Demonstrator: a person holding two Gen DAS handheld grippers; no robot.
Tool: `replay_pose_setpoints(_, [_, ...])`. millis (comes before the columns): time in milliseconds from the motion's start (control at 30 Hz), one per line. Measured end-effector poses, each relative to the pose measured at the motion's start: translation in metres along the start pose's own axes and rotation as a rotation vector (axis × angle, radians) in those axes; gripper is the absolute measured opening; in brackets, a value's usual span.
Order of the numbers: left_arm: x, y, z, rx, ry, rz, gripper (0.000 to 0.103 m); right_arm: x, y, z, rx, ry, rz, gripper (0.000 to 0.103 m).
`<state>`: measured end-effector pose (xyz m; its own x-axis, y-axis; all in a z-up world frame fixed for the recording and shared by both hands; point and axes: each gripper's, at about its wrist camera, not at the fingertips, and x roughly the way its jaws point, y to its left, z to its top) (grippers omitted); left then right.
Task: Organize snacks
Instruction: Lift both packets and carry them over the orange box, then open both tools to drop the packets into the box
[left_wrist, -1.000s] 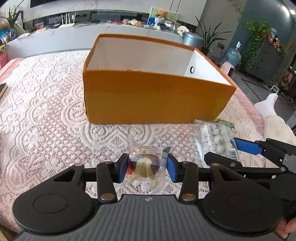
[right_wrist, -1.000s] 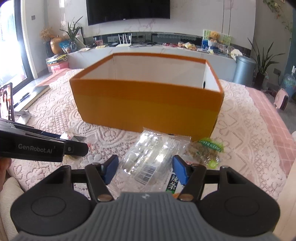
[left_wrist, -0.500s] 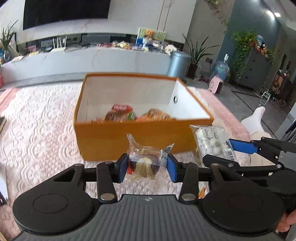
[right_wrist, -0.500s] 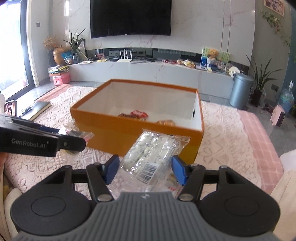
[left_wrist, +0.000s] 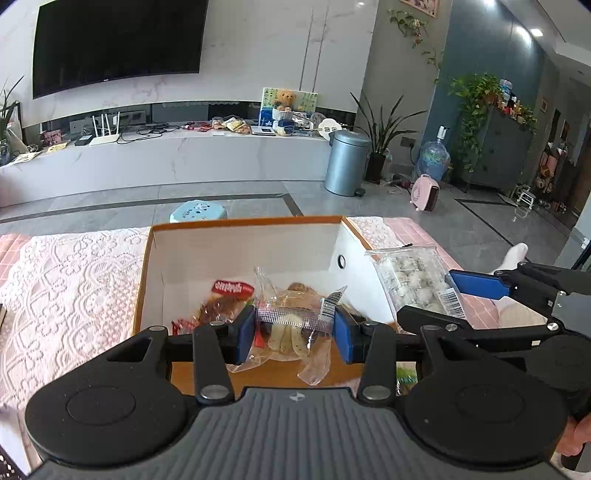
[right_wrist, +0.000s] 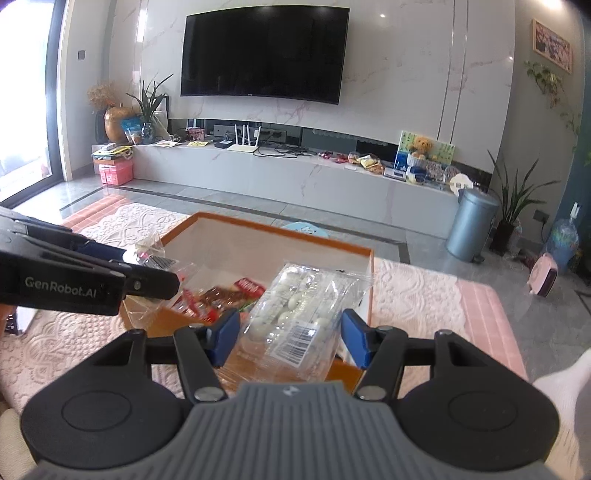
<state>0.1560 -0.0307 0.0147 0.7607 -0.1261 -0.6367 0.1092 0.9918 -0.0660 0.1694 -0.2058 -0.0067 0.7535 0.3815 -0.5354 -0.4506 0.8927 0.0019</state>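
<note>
My left gripper (left_wrist: 295, 334) is shut on a clear-wrapped pastry snack (left_wrist: 284, 332), held in the air over the near wall of the orange box (left_wrist: 243, 221). My right gripper (right_wrist: 291, 338) is shut on a clear pack of white round sweets (right_wrist: 295, 306) with a barcode label, held above the box's near right corner. In the left wrist view that pack (left_wrist: 410, 280) hangs at the right, beside the box. The left gripper (right_wrist: 151, 266) enters the right wrist view from the left. Several wrapped snacks, one a red packet (left_wrist: 232, 287), lie inside the box (right_wrist: 280, 230).
The box stands on a table under a white lace cloth (left_wrist: 66, 280). A green packet (left_wrist: 406, 376) lies on the cloth by the box's near right corner. Beyond the table are a light blue stool (left_wrist: 197, 212) and a grey bin (left_wrist: 347, 162). A person's socked foot (left_wrist: 515, 254) is at the right.
Both grippers have risen from the cloth with their packs and now stand above the box's near wall. The inside of the box has come into view.
</note>
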Motion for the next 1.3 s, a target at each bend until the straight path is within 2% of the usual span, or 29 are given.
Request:
replay_pose_setpoints(533, [0.074, 0.018, 0.017, -0.010, 0.098, 0.068, 0.050, 0.099, -0.016, 0.033, -0.084, 0.098, -0.053, 0.057])
replay_pose_setpoints(867, [0.121, 0.024, 0.014, 0.012, 0.205, 0.099, 0.050, 0.170, -0.020, 0.028, -0.173, 0.245, -0.078, 0.057])
replay_pose_setpoints(1167, [0.146, 0.035, 0.009, 0.008, 0.285, 0.113, 0.050, 0.204, -0.013, 0.024, -0.264, 0.335, -0.069, 0.057])
replay_pose_setpoints(1300, [0.148, 0.035, 0.011, 0.007, 0.299, 0.117, 0.050, 0.219, -0.016, 0.021, -0.250, 0.396, -0.069, 0.057])
